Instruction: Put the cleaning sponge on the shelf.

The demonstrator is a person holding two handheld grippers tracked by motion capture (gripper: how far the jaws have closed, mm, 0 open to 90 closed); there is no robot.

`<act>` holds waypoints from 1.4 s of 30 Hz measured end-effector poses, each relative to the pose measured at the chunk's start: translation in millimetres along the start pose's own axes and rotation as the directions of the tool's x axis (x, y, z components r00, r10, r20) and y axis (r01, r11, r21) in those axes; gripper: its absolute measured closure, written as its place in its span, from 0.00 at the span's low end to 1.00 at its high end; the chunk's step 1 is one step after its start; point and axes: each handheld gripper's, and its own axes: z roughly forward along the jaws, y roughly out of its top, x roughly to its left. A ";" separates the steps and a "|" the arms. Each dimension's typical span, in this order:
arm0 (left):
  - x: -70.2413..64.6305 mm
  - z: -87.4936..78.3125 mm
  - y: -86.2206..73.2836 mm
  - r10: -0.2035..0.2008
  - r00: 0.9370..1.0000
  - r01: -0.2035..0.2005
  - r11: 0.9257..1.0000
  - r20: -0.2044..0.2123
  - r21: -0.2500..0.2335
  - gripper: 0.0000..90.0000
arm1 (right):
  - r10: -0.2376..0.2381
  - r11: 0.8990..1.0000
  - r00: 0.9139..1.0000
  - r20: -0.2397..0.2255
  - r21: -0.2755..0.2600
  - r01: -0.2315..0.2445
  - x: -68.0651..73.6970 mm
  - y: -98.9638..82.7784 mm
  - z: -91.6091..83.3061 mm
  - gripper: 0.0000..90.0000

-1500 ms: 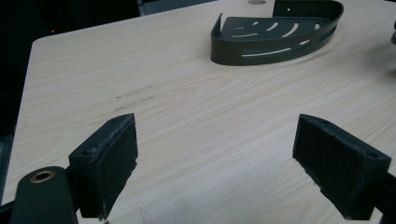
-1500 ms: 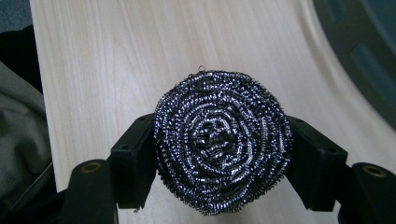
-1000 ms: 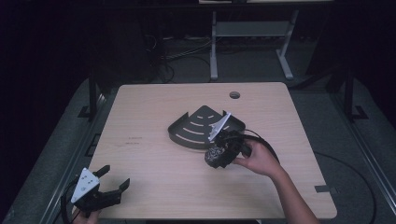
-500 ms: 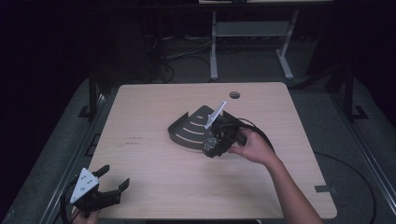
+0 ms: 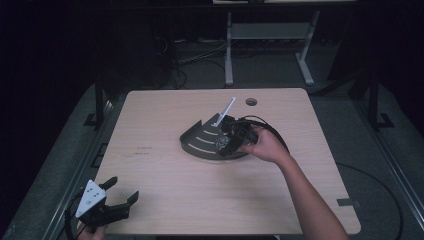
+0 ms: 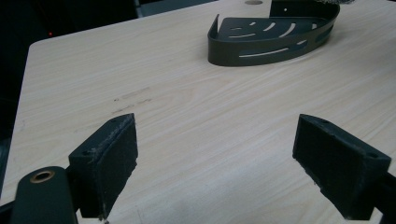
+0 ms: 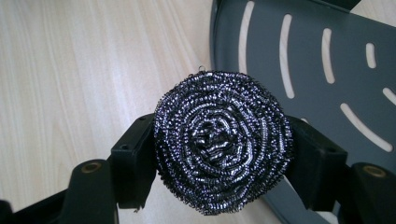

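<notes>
We look along our left tongs (image 6: 217,154), whose two black padded jaws stand wide apart with nothing between them, low over the pale wooden bench (image 6: 140,84). Well ahead, near the far edge, sits a dark slotted corner tray (image 6: 271,39). A round hole (image 6: 253,2) marks the bench's far edge.

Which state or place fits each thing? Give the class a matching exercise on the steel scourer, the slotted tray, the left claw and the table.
Things:
1. round steel wire scourer
2. dark grey slotted metal corner tray
3. left claw
4. light wooden table

States:
A. jaws wide apart, nothing between
B. clamped in the right claw
C. bears the tray
D. lies on the table, curved wall

Pairs: 1-B, 2-D, 3-A, 4-C
</notes>
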 end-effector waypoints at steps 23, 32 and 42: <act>1.0 -0.8 -0.5 -0.004 1.000 0.004 1.000 0.002 -0.003 0.15 | 0.069 0.998 0.997 0.024 -0.004 -0.069 -30.5 0.9 12.0 0.35; 0.3 -0.3 -0.5 -0.004 1.000 0.004 1.000 0.002 -0.002 0.15 | 0.100 0.995 0.995 0.023 -0.005 -0.100 -40.5 -0.7 17.4 0.35; 0.5 -0.6 -0.4 -0.003 1.000 0.003 1.000 0.002 -0.001 0.15 | 0.131 0.991 0.991 0.029 -0.001 -0.131 -49.7 -4.2 21.5 0.35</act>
